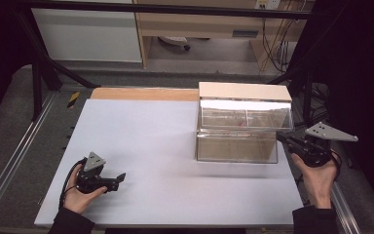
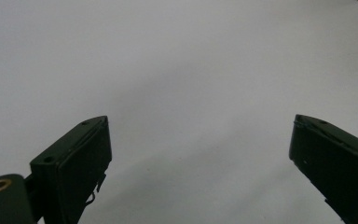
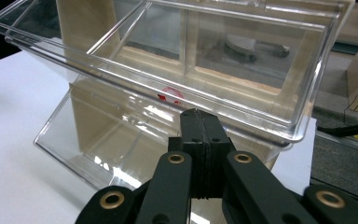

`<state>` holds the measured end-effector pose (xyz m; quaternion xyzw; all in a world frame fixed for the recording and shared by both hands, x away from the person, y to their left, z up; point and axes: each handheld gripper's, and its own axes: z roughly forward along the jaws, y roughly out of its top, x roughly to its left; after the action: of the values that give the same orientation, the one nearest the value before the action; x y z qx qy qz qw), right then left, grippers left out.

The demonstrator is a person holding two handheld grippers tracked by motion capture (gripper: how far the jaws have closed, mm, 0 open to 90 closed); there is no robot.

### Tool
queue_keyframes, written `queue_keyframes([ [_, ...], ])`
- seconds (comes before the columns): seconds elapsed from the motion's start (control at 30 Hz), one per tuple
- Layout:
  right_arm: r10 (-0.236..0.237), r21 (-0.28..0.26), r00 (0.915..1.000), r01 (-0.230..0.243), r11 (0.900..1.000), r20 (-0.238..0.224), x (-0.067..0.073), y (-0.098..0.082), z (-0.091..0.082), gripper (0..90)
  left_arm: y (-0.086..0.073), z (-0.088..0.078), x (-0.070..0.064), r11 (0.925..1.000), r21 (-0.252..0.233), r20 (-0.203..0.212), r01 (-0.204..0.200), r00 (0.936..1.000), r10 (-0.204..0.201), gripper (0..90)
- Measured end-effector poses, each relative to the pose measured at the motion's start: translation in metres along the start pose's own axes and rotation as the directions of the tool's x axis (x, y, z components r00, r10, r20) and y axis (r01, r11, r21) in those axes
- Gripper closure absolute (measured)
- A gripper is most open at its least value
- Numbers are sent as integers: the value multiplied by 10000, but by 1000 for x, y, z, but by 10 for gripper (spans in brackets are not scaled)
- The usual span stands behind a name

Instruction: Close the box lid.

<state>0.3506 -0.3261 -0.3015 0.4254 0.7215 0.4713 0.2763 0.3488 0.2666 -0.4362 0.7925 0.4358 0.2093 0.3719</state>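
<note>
My hands: nearest the camera in the high view, both come in from the bottom edge, my left hand point(image 1: 80, 192) at lower left, my right hand point(image 1: 316, 178) at lower right, dark sleeves at the wrists.

White table top point(image 1: 141, 146): the largest thing, a pale flat sheet across the middle of the high view, with a strip of bare wood along its far edge at upper centre.

Clear plastic two-tier bin unit with a pale wooden back and top point(image 1: 243, 124): right of centre in the high view, standing on the sheet. In the right gripper view its upper bin point(image 3: 214, 60) spans the top of the frame and its lower bin point(image 3: 98, 140) sits at lower left; a small red mark point(image 3: 170, 93) shows through the plastic at mid-frame, too unclear to name.

My right black two-jaw gripper point(image 3: 199, 116): jaws pressed flat together with nothing between them, tips just in front of the upper bin's front lip; whether they touch it I cannot tell. In the high view it lies just beside the unit's right side.

My left black two-jaw gripper point(image 2: 200, 140): jaws spread wide apart over bare white sheet, holding nothing; at lower left in the high view, well apart from the unit.
</note>
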Motion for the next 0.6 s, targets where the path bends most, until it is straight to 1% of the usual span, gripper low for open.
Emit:
queue_keyframes([
  [0.07, -14, 35, 10000, 15, 10000, -80, 1, -3, -1, 900, 0, 0, 0, 10000, 39, 2, -35, 10000, 35, 56],
  [0.1, -14, -70, 9999, 13, 10000, -114, 1, -4, -2, 900, 0, 0, 0, 10000, 37, 15, -34, 10000, 34, 56],
  [0.17, -2, -109, 9999, 0, 9999, -147, 2, -5, -5, 900, 0, 0, 0, 10000, 33, 11, -36, 10000, 36, 55],
  [0.23, -43, -74, 9998, 41, 10000, -214, 4, -6, -8, 890, 0, 0, 0, 10000, 32, 18, -45, 10000, 45, 55],
  [0.3, -113, -61, 9997, 112, 9999, -225, 6, -8, -9, 849, 0, -1, 0, 10000, 21, 26, -52, 10000, 51, 54],
  [0.37, -107, -25, 9994, 106, 9999, -337, 9, -11, -11, 800, -1, -1, 0, 10000, 16, 28, -51, 10000, 50, 53],
  [0.47, -50, 87, 9988, 54, 9999, -485, 12, -19, -12, 692, -1, -1, 0, 10000, 30, 31, -52, 10000, 52, 53],
  [0.53, -88, 83, 9986, 93, 9999, -519, 13, -25, -13, 608, -1, -1, 0, 10000, 15, 34, -34, 10000, 34, 52],
  [0.6, -27, 215, 9985, 39, 9998, -548, 14, -33, -12, 538, -1, -1, 0, 10000, 38, 33, -56, 10000, 56, 52],
])
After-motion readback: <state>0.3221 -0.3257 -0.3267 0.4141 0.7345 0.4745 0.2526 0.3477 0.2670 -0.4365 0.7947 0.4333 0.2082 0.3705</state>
